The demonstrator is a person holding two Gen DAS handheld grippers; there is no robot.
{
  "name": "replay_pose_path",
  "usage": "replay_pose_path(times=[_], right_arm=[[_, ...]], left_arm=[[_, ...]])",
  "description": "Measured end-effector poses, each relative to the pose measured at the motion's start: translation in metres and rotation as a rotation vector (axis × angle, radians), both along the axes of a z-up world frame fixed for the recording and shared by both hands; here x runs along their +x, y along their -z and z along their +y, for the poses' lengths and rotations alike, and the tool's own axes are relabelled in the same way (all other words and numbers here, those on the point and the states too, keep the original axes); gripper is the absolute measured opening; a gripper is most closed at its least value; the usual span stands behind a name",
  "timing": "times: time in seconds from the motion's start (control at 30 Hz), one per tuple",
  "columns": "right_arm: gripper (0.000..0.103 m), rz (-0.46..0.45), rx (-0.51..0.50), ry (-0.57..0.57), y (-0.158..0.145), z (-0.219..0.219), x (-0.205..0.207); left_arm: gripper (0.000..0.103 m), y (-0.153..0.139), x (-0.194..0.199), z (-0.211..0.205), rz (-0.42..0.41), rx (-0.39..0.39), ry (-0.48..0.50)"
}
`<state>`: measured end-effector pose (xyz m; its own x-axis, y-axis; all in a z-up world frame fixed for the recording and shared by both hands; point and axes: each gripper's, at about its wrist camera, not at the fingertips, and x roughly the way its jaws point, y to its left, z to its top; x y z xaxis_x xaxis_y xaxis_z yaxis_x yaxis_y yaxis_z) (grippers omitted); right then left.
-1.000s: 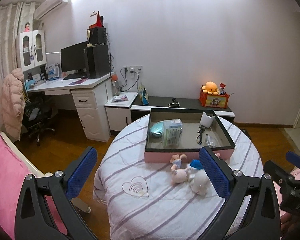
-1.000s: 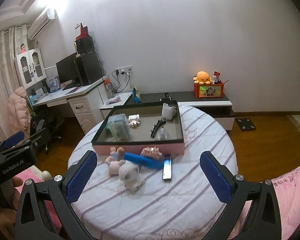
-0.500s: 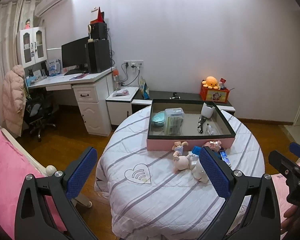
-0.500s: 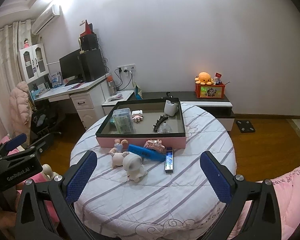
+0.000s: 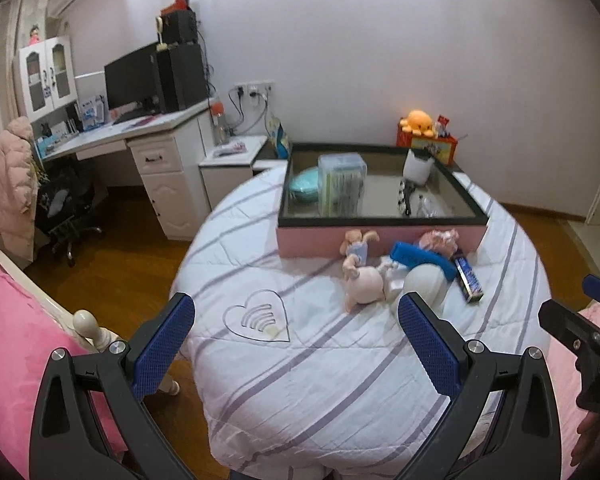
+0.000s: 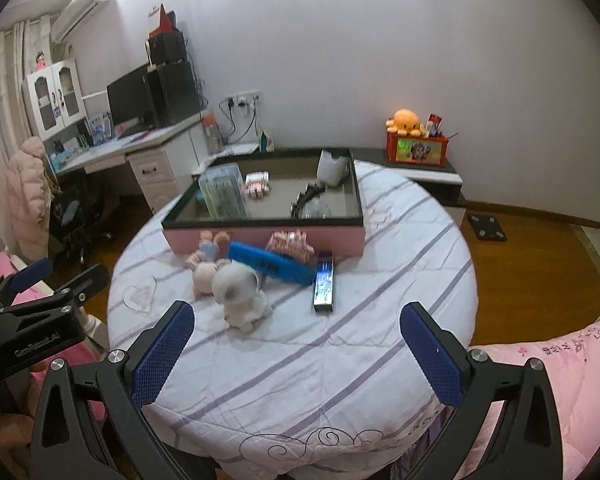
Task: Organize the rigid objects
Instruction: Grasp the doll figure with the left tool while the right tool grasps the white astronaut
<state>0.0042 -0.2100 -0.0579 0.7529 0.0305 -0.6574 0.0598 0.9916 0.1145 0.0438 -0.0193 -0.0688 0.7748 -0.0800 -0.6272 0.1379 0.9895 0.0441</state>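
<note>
A pink box with a black rim sits at the far side of a round table with a striped cloth. Inside are a clear plastic case, a white cup and small items. In front of the box lie a pink doll, a white plush toy, a blue bar, a pink frilly item and a dark flat box. My left gripper and right gripper are open and empty, short of the objects.
A white desk with monitor and speakers stands at the left. A low cabinet carries an orange plush on a red box. Pink bedding lies at lower left, and more at lower right. A scale lies on the wooden floor.
Both grippers first drew back from the table, then moved in again toward the objects. The objects have not moved. Both jaws stay open.
</note>
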Motion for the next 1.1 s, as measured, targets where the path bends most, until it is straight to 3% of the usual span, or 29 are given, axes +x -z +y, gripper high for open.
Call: replay_pose_path(times=[0.4,0.73,0.83,0.93,0.97,1.1], right_arm=[[0.103,0.102,-0.006,-0.107,0.057,0.015,0.043],[0.101,0.095,-0.032,-0.216,0.09,0.04,0.086],[0.094,0.085,-0.029,-0.236,0.099,0.043,0.095],[0.059,0.101,0.025,-0.259,0.102,0.038,0.097],[0.055,0.095,0.021,-0.26,0.101,0.038,0.096],[0.055,0.096,-0.009,-0.25,0.1,0.036,0.092]], left_arm=[[0.103,0.047,0.051,-0.018,0.101,0.005,0.04],[0.103,0.065,0.074,-0.012,0.143,0.01,0.046],[0.103,0.068,0.079,-0.014,0.154,0.0,0.06],[0.103,0.071,0.082,-0.019,0.16,-0.005,0.071],[0.103,0.071,0.084,-0.021,0.162,-0.006,0.075],[0.103,0.074,0.093,-0.03,0.179,-0.029,0.093]])
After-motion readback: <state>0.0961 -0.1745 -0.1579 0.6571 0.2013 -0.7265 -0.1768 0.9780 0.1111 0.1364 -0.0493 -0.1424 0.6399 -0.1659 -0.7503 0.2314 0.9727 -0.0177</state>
